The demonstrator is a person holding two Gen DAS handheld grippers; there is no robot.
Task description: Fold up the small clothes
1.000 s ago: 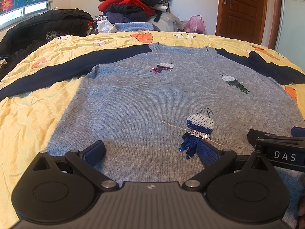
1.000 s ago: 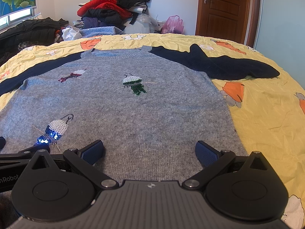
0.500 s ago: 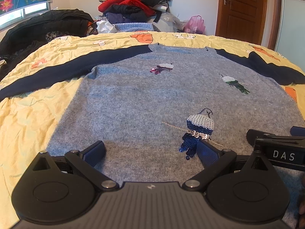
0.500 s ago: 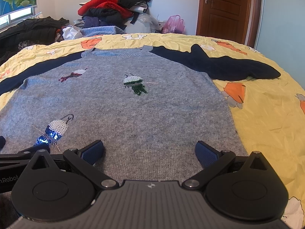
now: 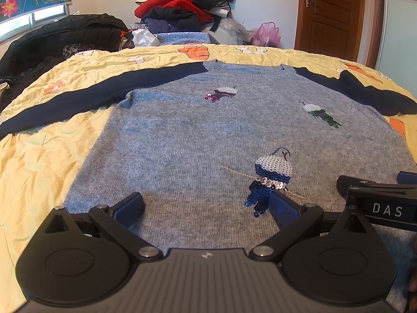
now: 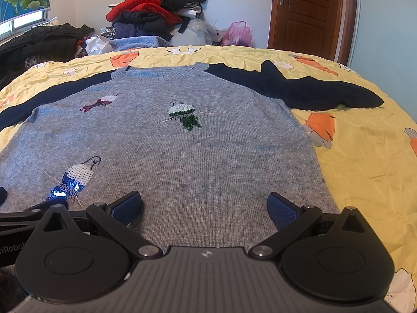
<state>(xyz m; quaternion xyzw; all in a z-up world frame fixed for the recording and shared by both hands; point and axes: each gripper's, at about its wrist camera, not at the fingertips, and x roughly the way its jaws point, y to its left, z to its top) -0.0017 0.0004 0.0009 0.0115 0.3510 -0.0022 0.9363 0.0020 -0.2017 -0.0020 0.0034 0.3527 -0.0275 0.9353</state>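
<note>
A grey knit sweater (image 5: 198,135) with navy sleeves and sequin figures lies flat, front up, on the yellow bed; it also shows in the right wrist view (image 6: 208,156). Its left sleeve (image 5: 78,99) and right sleeve (image 6: 312,91) are spread out sideways. My left gripper (image 5: 206,206) is open and empty, low over the hem at its left part. My right gripper (image 6: 204,206) is open and empty over the hem at its right part. The right gripper's body (image 5: 378,203) shows beside the left one.
The yellow flowered bedspread (image 6: 365,156) surrounds the sweater. A pile of clothes (image 5: 182,10) and a pink bag (image 5: 265,34) stand beyond the far edge. A black coat (image 5: 60,39) lies at the far left. A brown door (image 6: 305,13) is at the back right.
Almost nothing has changed. Both grippers stay open over the hem; the right wrist view has shifted very slightly.
</note>
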